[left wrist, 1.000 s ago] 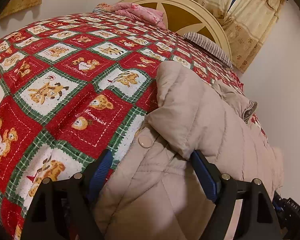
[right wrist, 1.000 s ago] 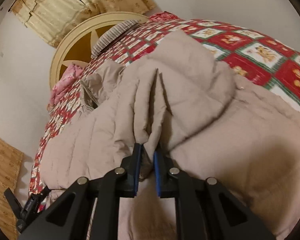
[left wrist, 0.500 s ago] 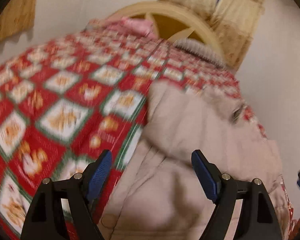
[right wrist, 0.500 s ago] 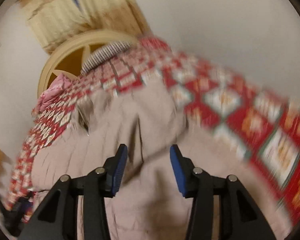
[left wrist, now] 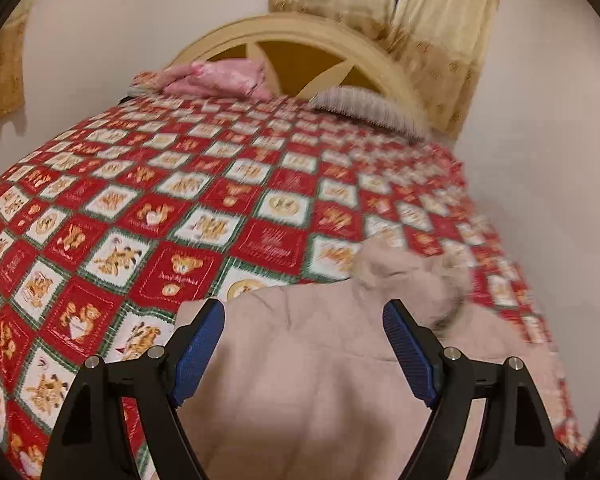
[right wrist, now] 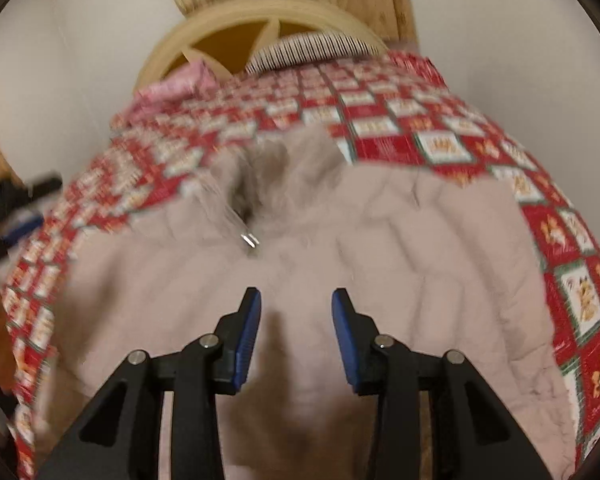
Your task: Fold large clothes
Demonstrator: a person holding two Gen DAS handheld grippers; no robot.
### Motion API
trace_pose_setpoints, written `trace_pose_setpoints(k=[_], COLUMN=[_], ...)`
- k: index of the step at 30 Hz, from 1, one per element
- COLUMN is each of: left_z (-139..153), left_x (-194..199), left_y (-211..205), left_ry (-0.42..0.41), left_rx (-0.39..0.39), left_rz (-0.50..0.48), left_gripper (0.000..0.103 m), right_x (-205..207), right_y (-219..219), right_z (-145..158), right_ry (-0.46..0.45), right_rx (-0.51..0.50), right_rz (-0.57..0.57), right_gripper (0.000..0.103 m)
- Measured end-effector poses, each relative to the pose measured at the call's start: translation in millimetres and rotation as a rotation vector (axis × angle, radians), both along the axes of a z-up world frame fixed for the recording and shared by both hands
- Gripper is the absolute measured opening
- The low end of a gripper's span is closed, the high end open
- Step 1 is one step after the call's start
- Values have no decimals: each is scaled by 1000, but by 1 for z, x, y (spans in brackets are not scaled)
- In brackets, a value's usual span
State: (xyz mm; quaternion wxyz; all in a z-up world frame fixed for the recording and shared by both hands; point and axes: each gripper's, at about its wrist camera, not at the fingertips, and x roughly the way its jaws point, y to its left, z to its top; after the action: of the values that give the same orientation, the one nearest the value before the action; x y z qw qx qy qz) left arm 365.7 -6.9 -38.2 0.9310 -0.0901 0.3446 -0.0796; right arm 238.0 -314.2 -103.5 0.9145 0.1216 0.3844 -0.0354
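A beige quilted puffer jacket [left wrist: 312, 364] lies on the bed, its collar and hood toward the headboard. It also fills the right wrist view [right wrist: 400, 248], with a metal zipper pull [right wrist: 250, 239] near the collar. My left gripper [left wrist: 303, 320] is open and empty, jaws wide apart over the jacket's near part. My right gripper [right wrist: 296, 308] is open and empty, above the jacket's middle below the collar.
The bed has a red, white and green teddy-bear quilt [left wrist: 172, 216]. A cream arched headboard [left wrist: 312, 40] stands at the far end with a pink bundle [left wrist: 220, 78] and a striped pillow [left wrist: 372, 112]. Curtains [left wrist: 432, 20] hang behind. Dark equipment [right wrist: 4, 204] sits left of the bed.
My right gripper let go of the jacket fold and opened. Both grippers pulled back and turned toward the headboard. The folded sleeve now lies flat on the jacket.
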Motion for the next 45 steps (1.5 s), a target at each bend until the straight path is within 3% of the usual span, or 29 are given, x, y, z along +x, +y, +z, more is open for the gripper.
trace_pose_setpoints(k=[2, 5, 8, 9, 12, 14, 18, 23, 26, 27, 29, 30, 31, 39, 45], left_z=[-27, -74, -81, -81, -81, -81, -81, -81, -81, -81, -81, -81, -81, -82, -82], left_x=[12, 16, 13, 13, 12, 12, 10, 10, 12, 12, 13, 13, 13, 14, 14], left_y=[-6, -4, 0, 1, 3, 6, 10, 10, 11, 12, 12, 12, 12, 16, 18], left_ry=[34, 70, 66, 63, 56, 48, 34, 32, 32, 33, 35, 35, 35, 31, 26], left_rx=[37, 96, 84, 80, 63, 42, 19, 8, -6, -10, -16, -18, -18, -42, -54], left_rz=[11, 37, 52, 54, 53, 55, 64, 64, 62, 62, 62, 61, 61, 58, 50], left_gripper=[82, 82, 82, 82, 82, 82, 82, 82, 82, 82, 82, 82, 82, 82, 82], right_x=[-3, -8, 1, 7, 45, 84, 158, 225, 240, 242, 240, 238, 232, 157, 107], right_y=[-11, -20, -19, -19, -12, -9, -15, -16, -21, -22, -24, -26, -31, -68, -87], right_z=[-18, -20, 1, 13, 53, 64, 65, 34, 17, 10, 5, 3, 2, 29, -17], right_ry=[32, 56, 62, 40, -22, 6, 70, 226, 292, 317, 351, 365, 382, 297, 256], right_rx=[-4, -25, -22, -23, -39, -59, -45, -73, -77, -102, -105, -90, -76, 9, 117], right_rz=[-9, 5, 13, 12, 18, 33, -42, -121, -153, -163, -159, -151, -150, -171, -250], right_gripper=[37, 37, 42, 49, 85, 83, 76, 76, 76, 71, 46, 21, 15, 9, 8])
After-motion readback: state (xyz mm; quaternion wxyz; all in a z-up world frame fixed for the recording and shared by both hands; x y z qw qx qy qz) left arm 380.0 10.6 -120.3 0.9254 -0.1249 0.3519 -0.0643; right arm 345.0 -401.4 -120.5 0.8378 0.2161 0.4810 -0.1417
